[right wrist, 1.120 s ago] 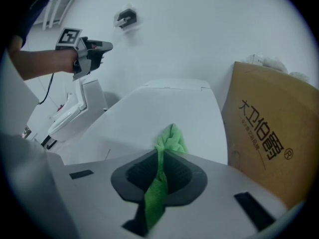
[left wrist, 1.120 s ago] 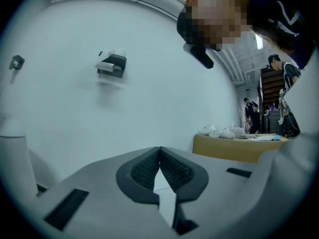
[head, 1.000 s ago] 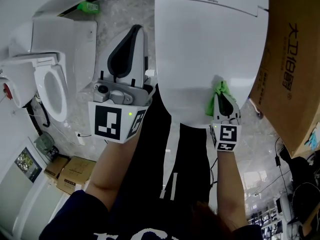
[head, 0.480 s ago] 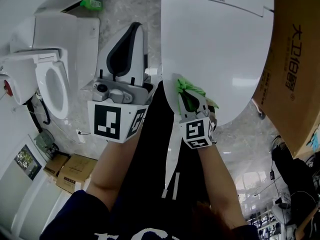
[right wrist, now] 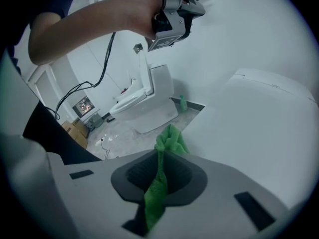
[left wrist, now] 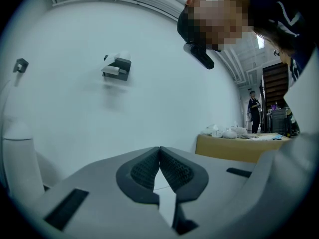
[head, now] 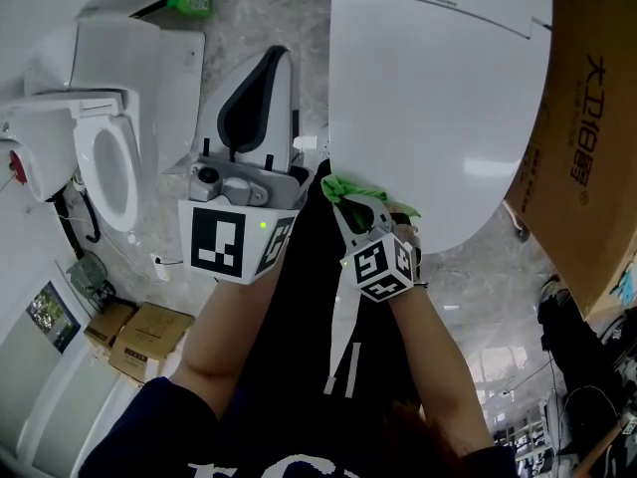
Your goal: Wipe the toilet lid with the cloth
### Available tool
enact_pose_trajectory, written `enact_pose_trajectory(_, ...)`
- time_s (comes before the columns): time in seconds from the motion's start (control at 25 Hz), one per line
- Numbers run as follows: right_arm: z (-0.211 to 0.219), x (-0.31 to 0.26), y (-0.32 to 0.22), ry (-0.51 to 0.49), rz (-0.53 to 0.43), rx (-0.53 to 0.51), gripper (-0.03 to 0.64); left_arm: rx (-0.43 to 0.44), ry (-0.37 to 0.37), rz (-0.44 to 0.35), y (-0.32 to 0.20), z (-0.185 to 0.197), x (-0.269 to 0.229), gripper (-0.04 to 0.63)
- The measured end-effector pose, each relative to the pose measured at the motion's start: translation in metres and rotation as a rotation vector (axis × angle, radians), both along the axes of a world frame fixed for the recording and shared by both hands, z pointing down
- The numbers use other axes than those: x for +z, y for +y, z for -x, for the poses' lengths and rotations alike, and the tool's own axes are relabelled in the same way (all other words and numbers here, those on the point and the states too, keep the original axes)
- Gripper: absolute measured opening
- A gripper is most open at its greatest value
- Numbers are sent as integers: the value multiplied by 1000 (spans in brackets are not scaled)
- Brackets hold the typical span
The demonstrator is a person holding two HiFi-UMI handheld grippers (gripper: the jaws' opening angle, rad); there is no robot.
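Speckled grey floor (head: pixel 249 18) surrounds a large closed white toilet lid (head: pixel 438 98) in the head view, with a crumpled green cloth (head: pixel 350 187) at its lower-left edge. Left gripper view: the left tool (left wrist: pixel 159 151) is pressed together, empty, facing a white wall (left wrist: pixel 99 118). Only the right gripper view shows the right tool (right wrist: pixel 162 158) pinching the cloth.

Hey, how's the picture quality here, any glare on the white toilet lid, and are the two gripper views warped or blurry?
Head view: pale glare patches sit on the glossy white toilet lid; the rest is fairly sharp. Left gripper view: strong fisheye curving and dark corners, and the shut left gripper looks slightly soft up close. Right gripper view: the same fisheye vignette, and the green cloth clamped in the right gripper has soft edges.
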State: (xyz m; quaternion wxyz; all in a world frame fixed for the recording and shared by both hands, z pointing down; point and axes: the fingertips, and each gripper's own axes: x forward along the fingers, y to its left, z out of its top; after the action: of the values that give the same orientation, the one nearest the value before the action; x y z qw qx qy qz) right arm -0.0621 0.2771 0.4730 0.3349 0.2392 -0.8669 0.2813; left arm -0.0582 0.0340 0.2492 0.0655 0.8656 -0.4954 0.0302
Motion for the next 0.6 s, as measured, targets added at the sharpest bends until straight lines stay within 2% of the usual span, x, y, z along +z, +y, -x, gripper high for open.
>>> enact_pose_trajectory(0.16, -14, 0, 12, 3, -7, -24, 49, 10, -7, 0, -1, -3, 0, 20)
enact_pose_trajectory(0.44, -83, 2, 15, 46, -39, 132, 49, 36, -9, -2, -1, -15, -1, 20)
enact_pose_trajectory(0.6, -129, 4, 27, 94, -39, 171, 49, 51, -9, -6, 2, -24, -4, 20)
